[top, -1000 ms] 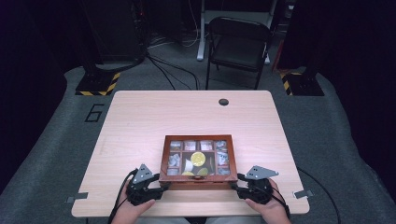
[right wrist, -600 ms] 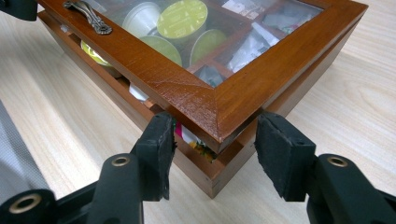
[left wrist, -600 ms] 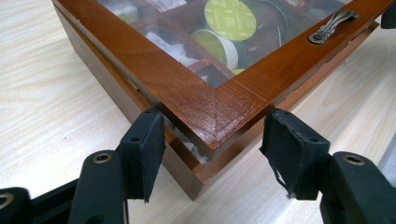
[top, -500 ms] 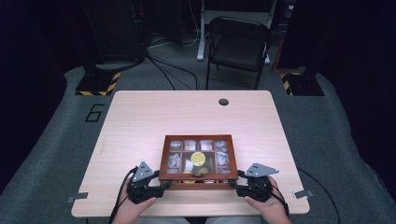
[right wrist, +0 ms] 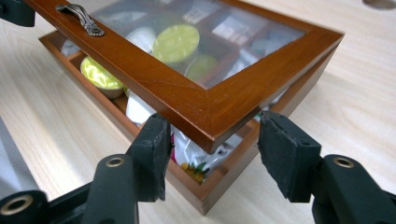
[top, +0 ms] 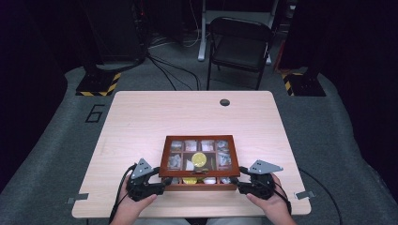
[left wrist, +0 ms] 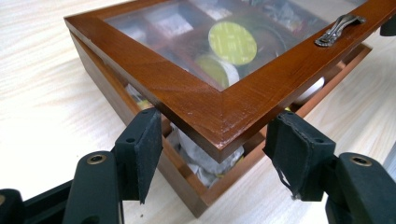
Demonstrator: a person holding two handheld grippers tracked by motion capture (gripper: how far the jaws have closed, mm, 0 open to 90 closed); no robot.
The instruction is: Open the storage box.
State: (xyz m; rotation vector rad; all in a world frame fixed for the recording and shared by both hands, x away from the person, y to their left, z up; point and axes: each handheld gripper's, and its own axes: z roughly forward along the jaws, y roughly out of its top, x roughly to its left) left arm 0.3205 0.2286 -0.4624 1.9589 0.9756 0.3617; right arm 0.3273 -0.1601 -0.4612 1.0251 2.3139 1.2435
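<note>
A brown wooden box (top: 199,161) with a glass lid sits near the table's front edge, divided into compartments that hold capsules and sachets. Its lid (left wrist: 219,107) is lifted a little at the front, leaving a gap over the base. My left gripper (top: 162,180) is at the front left corner, open, with the lid corner between its jaws (left wrist: 217,140). My right gripper (top: 237,183) is at the front right corner, also open around the lid corner (right wrist: 215,140). A metal handle (left wrist: 338,29) sits on the lid's front rail. A yellow-green capsule (right wrist: 176,43) shows under the glass.
The light wooden table (top: 141,122) has a dark round grommet (top: 225,102) near its far edge. A black folding chair (top: 239,42) stands behind the table. Cables and dark stands line the floor at the back.
Both grippers keep their places at the box's front corners; I see no clear movement.
</note>
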